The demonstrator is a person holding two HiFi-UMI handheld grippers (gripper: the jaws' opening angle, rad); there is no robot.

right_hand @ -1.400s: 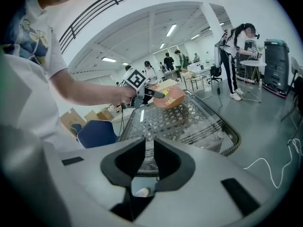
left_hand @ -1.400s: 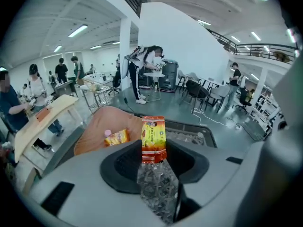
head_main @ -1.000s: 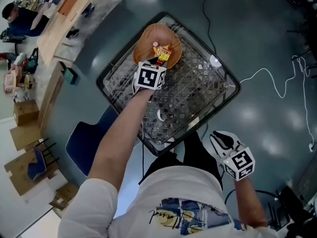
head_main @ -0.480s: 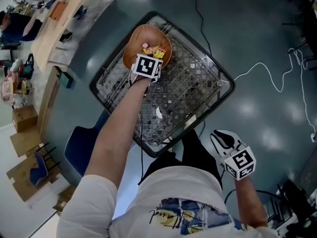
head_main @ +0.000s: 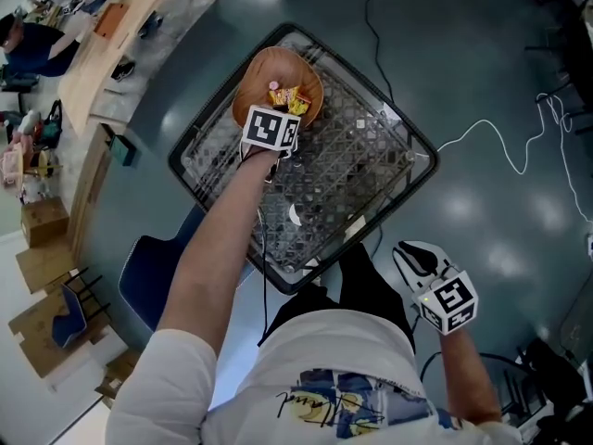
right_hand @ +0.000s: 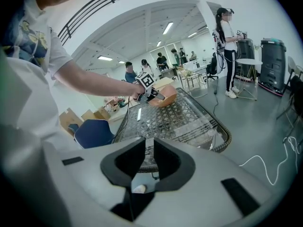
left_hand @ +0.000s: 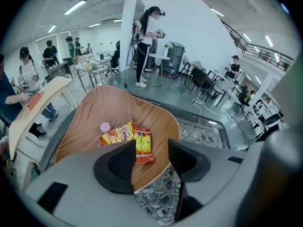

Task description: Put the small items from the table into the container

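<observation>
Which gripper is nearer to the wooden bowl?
Left. The left gripper hangs over the bowl, jaws opening with nothing gripped; the right gripper is off the table, past its near corner.

The person wears a white short-sleeved T-shirt (head_main: 315,360); its loose left sleeve (head_main: 167,387) ends above the elbow. Across the front runs a print (head_main: 371,404) in blue and yellow, with a line of black cursive lettering (head_main: 306,399) beside it. Beyond the shirt hem show black trousers (head_main: 366,290).
</observation>
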